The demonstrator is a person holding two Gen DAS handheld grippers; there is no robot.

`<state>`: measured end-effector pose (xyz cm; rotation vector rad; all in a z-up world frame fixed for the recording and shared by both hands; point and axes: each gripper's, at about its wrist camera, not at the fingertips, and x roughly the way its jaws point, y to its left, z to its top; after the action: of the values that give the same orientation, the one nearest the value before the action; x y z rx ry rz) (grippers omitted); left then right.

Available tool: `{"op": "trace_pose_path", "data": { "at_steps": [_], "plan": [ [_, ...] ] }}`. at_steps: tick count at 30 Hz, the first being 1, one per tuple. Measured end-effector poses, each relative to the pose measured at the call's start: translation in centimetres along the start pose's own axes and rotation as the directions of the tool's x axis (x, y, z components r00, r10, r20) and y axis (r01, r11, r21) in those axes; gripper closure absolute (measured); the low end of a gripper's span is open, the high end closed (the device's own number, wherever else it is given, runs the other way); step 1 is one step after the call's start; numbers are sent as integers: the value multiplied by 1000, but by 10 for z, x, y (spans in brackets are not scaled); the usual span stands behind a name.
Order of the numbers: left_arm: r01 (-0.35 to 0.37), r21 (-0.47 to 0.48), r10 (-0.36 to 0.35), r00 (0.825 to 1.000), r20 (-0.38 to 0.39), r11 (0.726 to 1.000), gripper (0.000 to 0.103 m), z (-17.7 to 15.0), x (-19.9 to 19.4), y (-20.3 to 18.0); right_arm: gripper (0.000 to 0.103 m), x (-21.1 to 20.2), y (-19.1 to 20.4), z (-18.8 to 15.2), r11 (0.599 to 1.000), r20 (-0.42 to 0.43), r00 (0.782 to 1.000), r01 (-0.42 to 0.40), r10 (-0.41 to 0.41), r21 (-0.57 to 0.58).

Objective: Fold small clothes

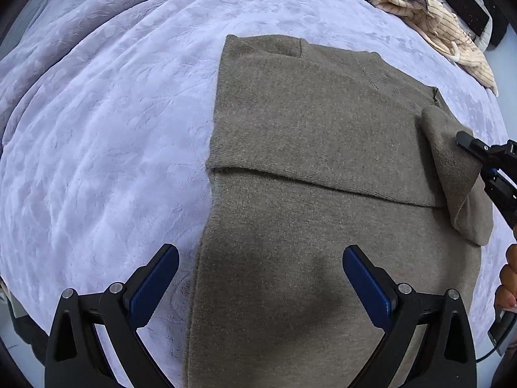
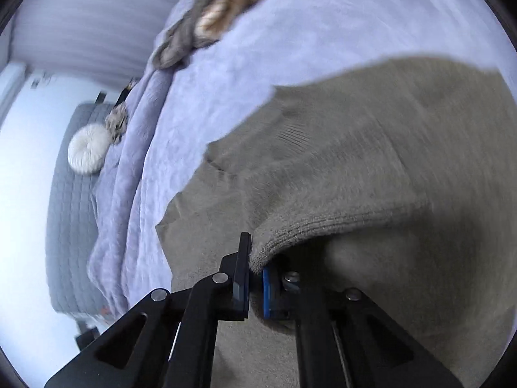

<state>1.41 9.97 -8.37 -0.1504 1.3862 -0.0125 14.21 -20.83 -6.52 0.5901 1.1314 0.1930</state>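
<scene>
A grey-brown knit sweater (image 1: 310, 148) lies flat on a lavender bedspread (image 1: 106, 135), its left sleeve folded across the chest. My left gripper (image 1: 260, 274) is open and empty, hovering above the sweater's lower body near its left edge. My right gripper (image 1: 478, 158) comes in from the right and is shut on the sweater's right sleeve (image 1: 452, 174), lifted and folded inward. In the right wrist view the gripper (image 2: 257, 278) pinches the sleeve's ribbed cuff (image 2: 290, 239) between its pads, above the sweater (image 2: 371, 148).
A heap of cream striped and grey clothes (image 1: 429, 9) lies at the bed's far right; it also shows in the right wrist view (image 2: 213, 9). A round white cushion (image 2: 87, 153) lies on a grey quilt (image 2: 68, 226) beside the bedspread (image 2: 258, 58).
</scene>
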Motion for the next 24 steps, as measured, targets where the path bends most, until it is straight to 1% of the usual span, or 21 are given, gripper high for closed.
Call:
{"op": "trace_pose_path", "data": {
  "at_steps": [1, 2, 4, 6, 8, 9, 10, 11, 12, 13, 14, 15, 17, 19, 22, 24],
  "plan": [
    [2, -3, -2, 1000, 3, 1000, 1, 0, -1, 3, 97, 2, 15, -2, 996, -8, 1000, 21, -22, -91],
    [4, -7, -4, 1000, 7, 1000, 1, 0, -2, 5, 97, 6, 25, -6, 987, -14, 999, 41, -43, -154],
    [8, -16, -7, 1000, 10, 1000, 1, 1, -2, 11, 97, 24, 48, -16, 956, -49, 993, 85, -103, -282],
    [17, -27, -16, 1000, 11, 999, 1, 1, -6, 19, 92, 45, 59, -26, 932, -103, 983, 105, -149, -348],
    [30, -39, -29, 1000, 9, 999, 1, 3, -7, 22, 88, 66, 61, -39, 903, -168, 957, 154, -238, -402],
    [44, -45, -44, 999, 8, 998, 1, 5, -7, 24, 87, 73, 62, -44, 891, -183, 946, 169, -266, -422],
    [57, -48, -57, 998, 10, 997, 1, 5, -9, 12, 87, 72, 62, -48, 887, -184, 945, 171, -271, -429],
    [76, -51, -76, 997, 14, 996, 1, 6, -10, 12, 85, 68, 60, -51, 894, -184, 949, 159, -255, -419],
    [97, -53, -97, 995, 17, 994, 1, 9, -10, 11, 78, 61, 56, -52, 911, -194, 955, 136, -226, -391],
    [116, -53, -115, 993, 18, 992, 1, 12, -10, 9, 72, 51, 48, -52, 935, -205, 961, 108, -185, -338],
    [136, -53, -136, 991, 18, 989, 1, 15, -9, 7, 59, 41, 39, -53, 950, -206, 966, 92, -159, -298],
    [162, -53, -161, 987, 19, 985, 1, 21, -8, 4, 53, 29, 28, -53, 965, -198, 971, 80, -132, -251],
    [222, -48, -222, 975, 14, 974, 1, 35, -5, -8, 53, 7, 9, -57, 983, -186, 978, 62, -95, -174],
    [282, -53, -282, 959, -3, 958, 1, 48, 2, -20, 53, -17, -15, -65, 993, -171, 982, 64, -79, -96],
    [314, -84, -318, 948, -31, 946, 1, 63, 22, -34, 53, -44, -52, -79, 998, -136, 990, 54, -48, 40],
    [321, -101, -326, 944, -44, 942, 1, 69, 32, -40, 53, -64, -83, -90, 985, -104, 994, 34, -17, 166]
  ]
}}
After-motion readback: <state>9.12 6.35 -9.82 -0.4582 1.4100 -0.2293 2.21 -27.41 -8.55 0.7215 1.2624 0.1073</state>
